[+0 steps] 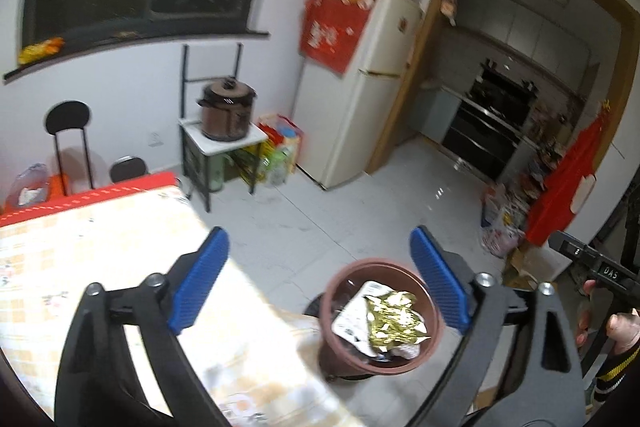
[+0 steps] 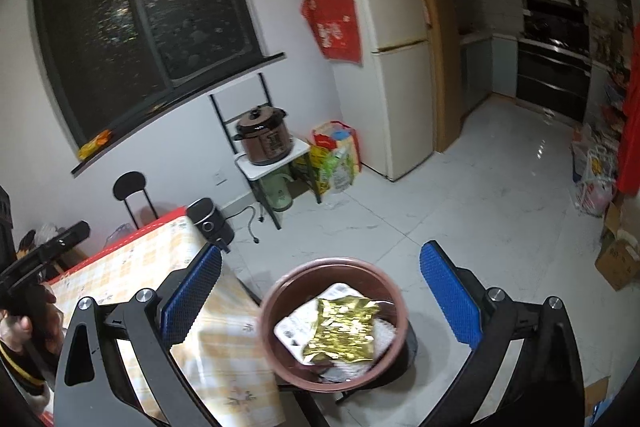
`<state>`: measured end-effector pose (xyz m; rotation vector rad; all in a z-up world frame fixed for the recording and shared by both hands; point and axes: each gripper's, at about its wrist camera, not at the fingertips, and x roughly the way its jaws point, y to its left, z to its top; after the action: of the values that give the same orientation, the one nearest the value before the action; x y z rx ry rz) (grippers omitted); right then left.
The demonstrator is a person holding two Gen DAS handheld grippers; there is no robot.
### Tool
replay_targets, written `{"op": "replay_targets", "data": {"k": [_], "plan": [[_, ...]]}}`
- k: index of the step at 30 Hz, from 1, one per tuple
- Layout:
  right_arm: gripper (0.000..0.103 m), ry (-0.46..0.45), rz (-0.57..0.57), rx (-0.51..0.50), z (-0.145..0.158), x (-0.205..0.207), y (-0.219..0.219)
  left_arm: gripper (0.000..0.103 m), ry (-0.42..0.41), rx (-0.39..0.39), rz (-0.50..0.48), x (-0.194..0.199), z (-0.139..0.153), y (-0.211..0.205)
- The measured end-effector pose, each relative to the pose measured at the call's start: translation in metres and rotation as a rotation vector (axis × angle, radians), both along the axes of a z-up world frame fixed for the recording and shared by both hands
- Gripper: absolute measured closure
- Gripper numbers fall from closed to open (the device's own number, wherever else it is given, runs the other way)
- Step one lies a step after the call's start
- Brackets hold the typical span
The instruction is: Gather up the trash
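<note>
- White floor tiles [image 2: 460, 211] lie around a brown bin [image 2: 276, 291] just beside the bench [image 2: 224, 343]
- Gold wrapper [image 2: 346, 329] lies inside the bin, on white packaging
- Left gripper [image 1: 320, 281] and right gripper [image 2: 320, 297]: jaws wide open, holding nothing
- Advice: search the bench for more trash, and release each piece only directly over the bin

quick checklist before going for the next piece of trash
1. Left tool open, nothing between the pads: ok.
2. Right tool open and empty: ok.
3. Gold wrapper lying inside the brown bin: ok.
4. Bin upright on the floor beside the table: ok.
5. More trash on the table: cannot tell, only part of its top shows.
</note>
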<state>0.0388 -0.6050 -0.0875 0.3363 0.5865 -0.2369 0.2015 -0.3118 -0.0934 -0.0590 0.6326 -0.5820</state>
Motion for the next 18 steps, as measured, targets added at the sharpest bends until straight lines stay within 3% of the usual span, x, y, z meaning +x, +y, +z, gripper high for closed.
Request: {"op": "replay_targets", "data": {"k": [8, 18], "plan": [[0.005, -0.031, 0.061, -0.067, 0.032, 0.001, 0.074, 0.006, -0.098, 0.043, 0.096, -0.031, 0.031, 0.093], [0.005, -0.026, 0.086, -0.136, 0.051, -0.012, 0.148, 0.006, -0.125, 0.07, 0.167, -0.067, 0.041, 0.183]]}}
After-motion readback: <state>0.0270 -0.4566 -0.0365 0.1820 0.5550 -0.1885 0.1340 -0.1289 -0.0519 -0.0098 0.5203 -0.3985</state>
